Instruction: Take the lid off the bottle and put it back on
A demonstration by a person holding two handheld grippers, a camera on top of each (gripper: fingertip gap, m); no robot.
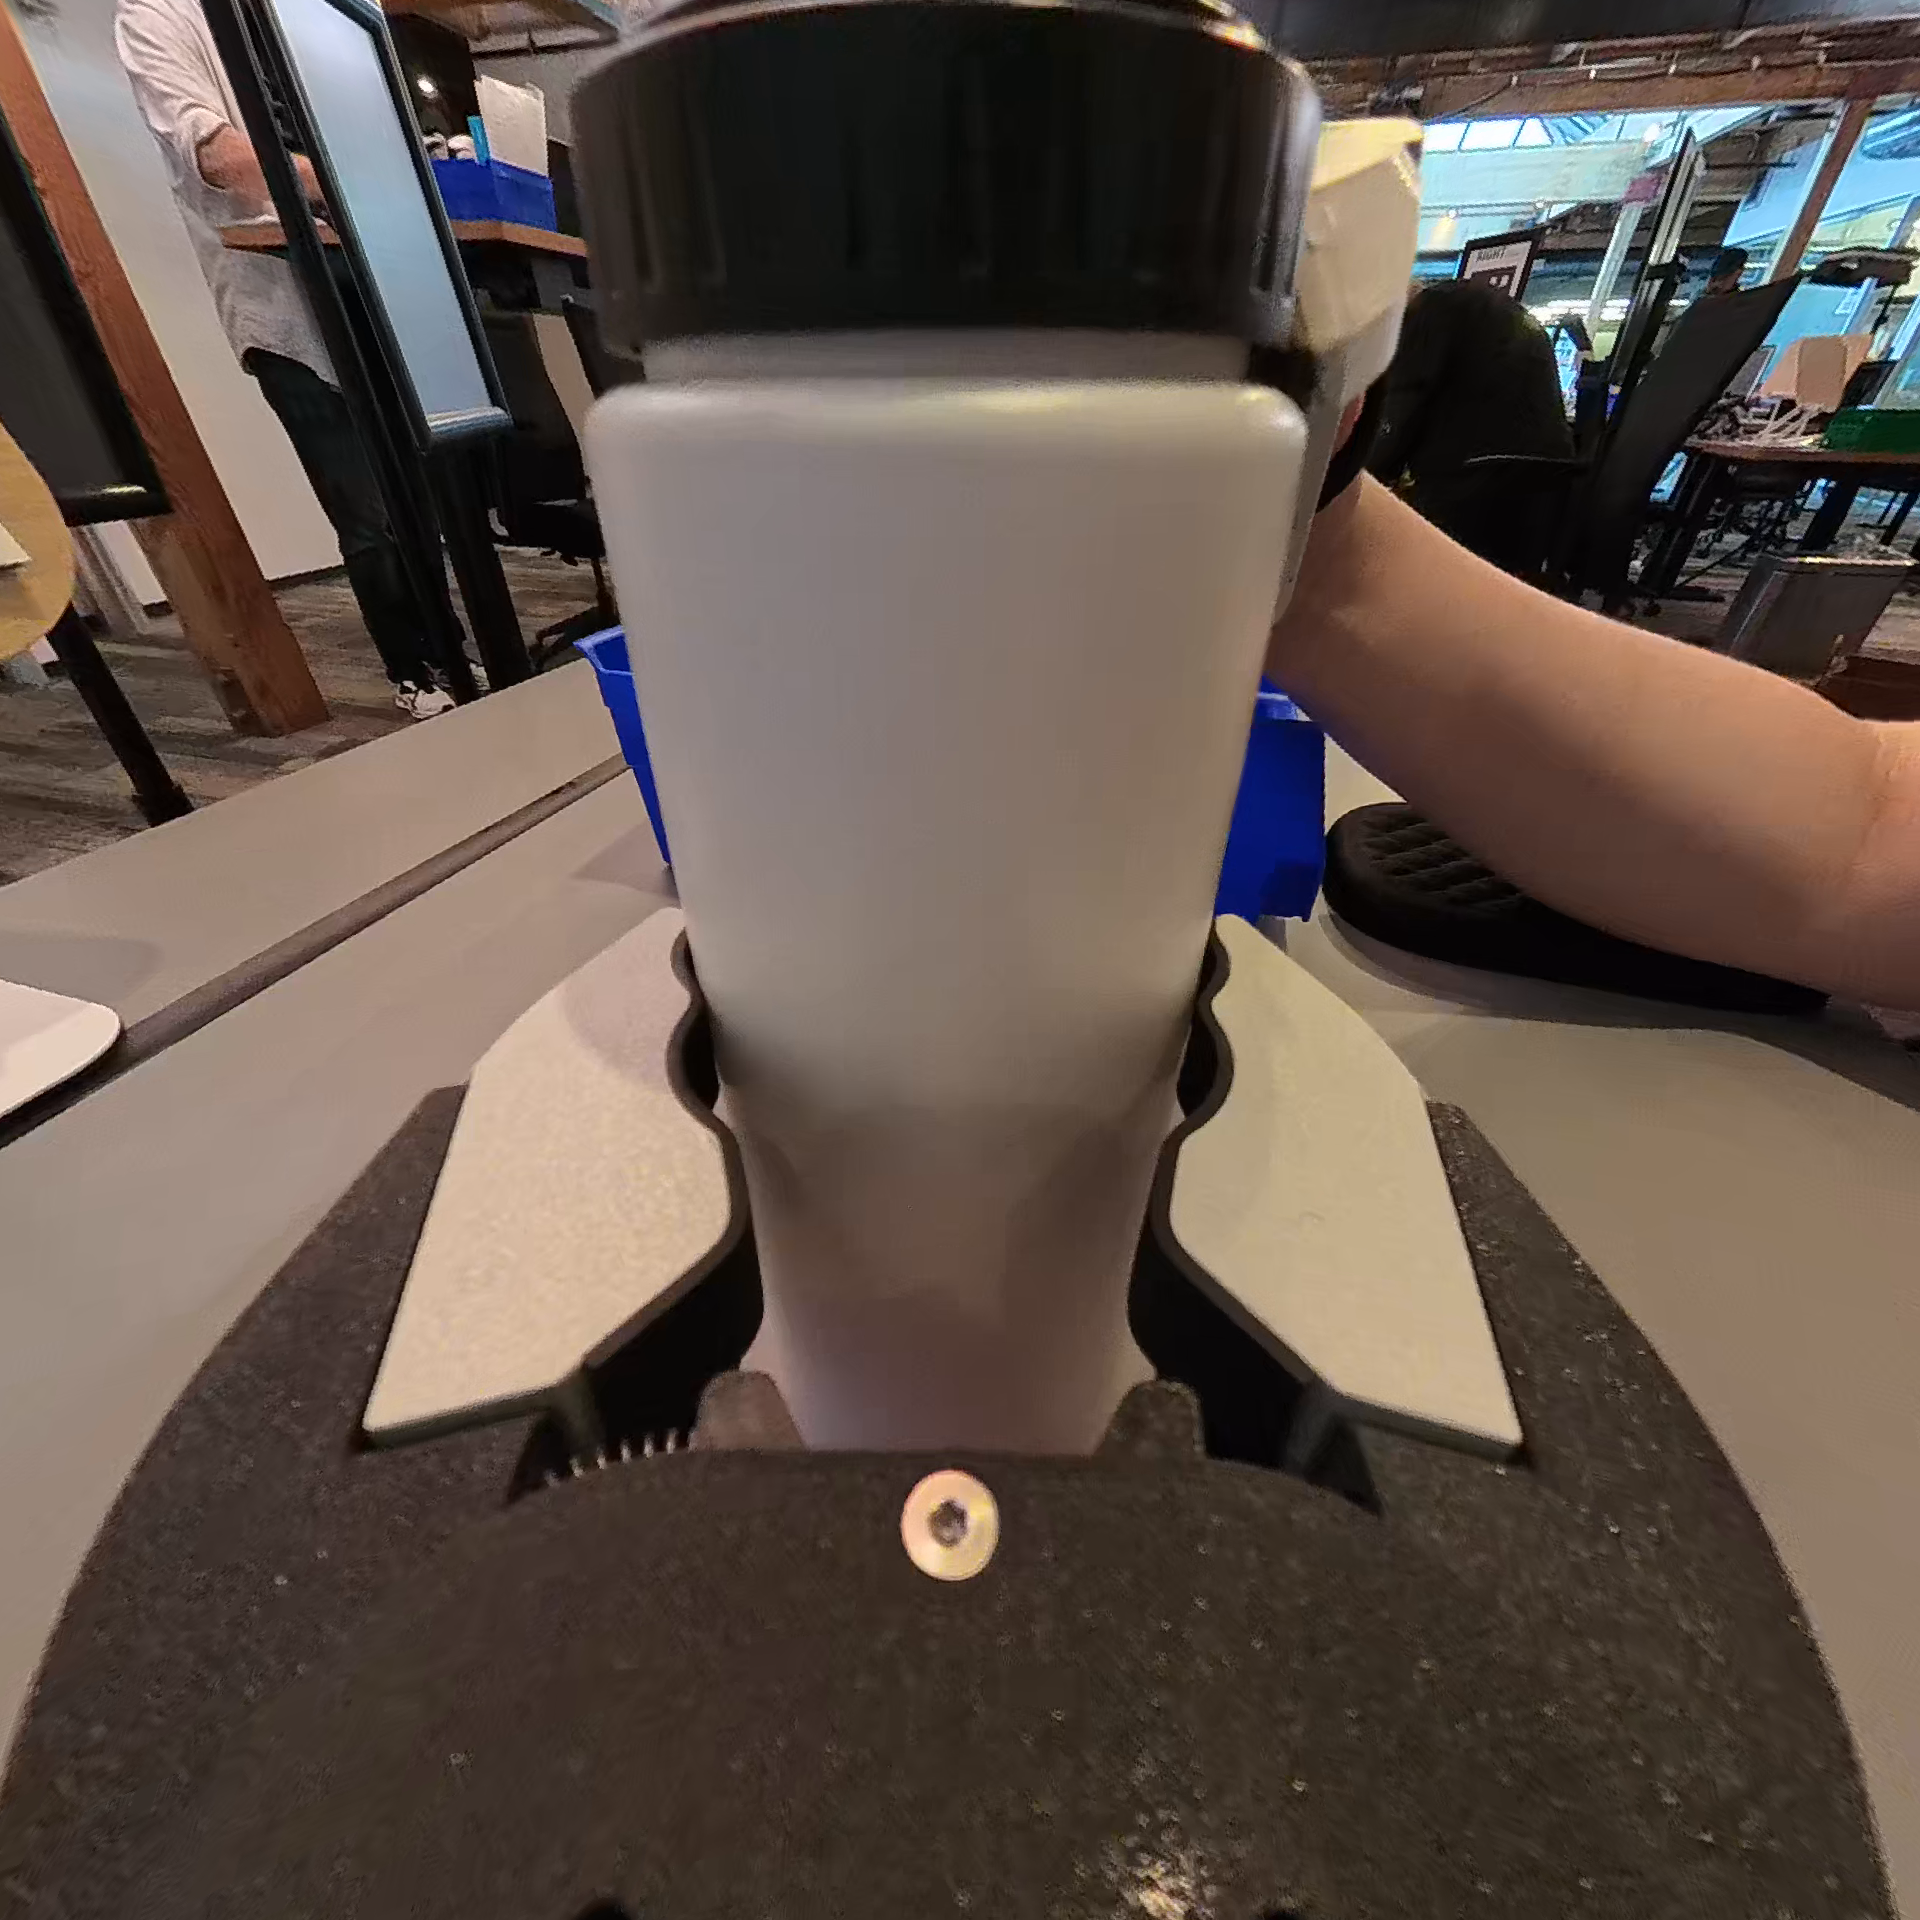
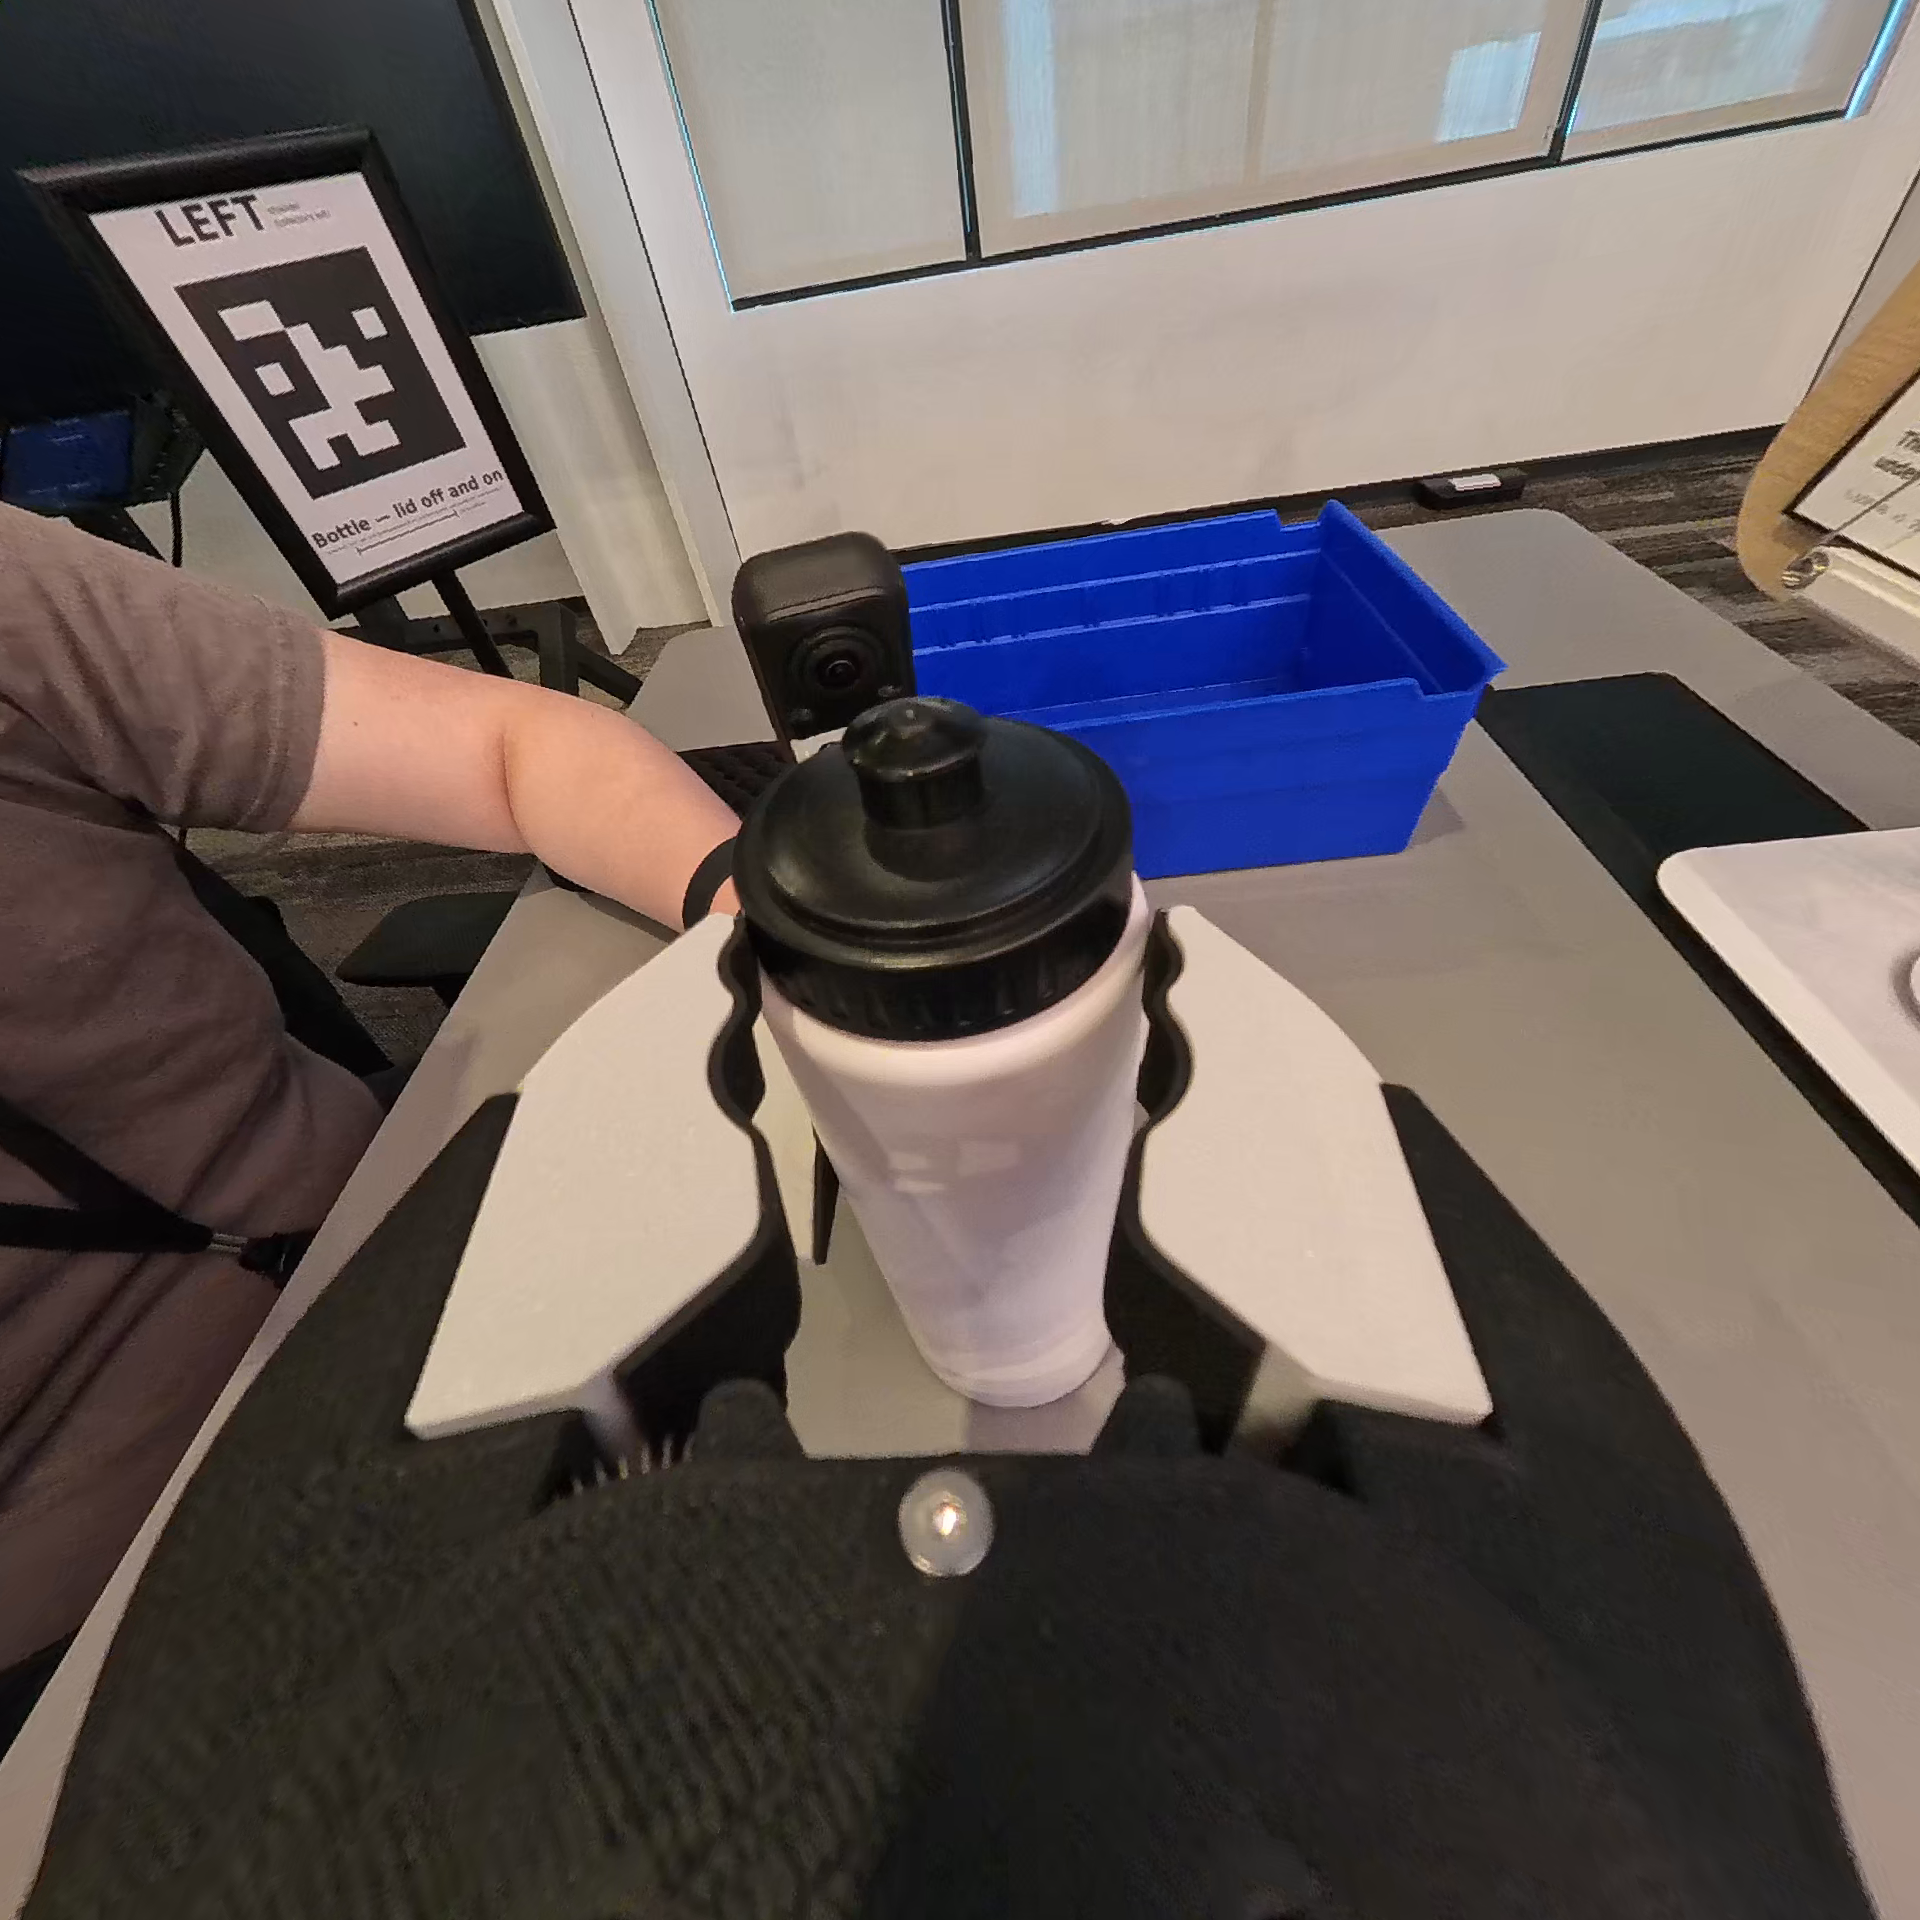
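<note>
A white bottle (image 1: 945, 675) with a black ribbed lid (image 1: 935, 177) stands upright in the left wrist view. My left gripper (image 1: 951, 966) is shut on the bottle's lower body. In the right wrist view the bottle (image 2: 966, 1174) carries the lid (image 2: 925, 842), which has a spout on top and sits on the neck. My right gripper (image 2: 948, 966) is shut on the lid, one finger on each side. One of its white fingers (image 1: 1351, 229) shows against the lid's right side in the left wrist view.
An empty blue bin (image 2: 1247, 748) stands behind the bottle on the grey table (image 2: 1558, 1039). A white tray (image 2: 1818, 956) lies at the table's right edge. A black pad (image 1: 1455, 894) lies under the person's forearm (image 1: 1558, 748). A framed sign on an easel (image 2: 312, 384) stands beyond the table.
</note>
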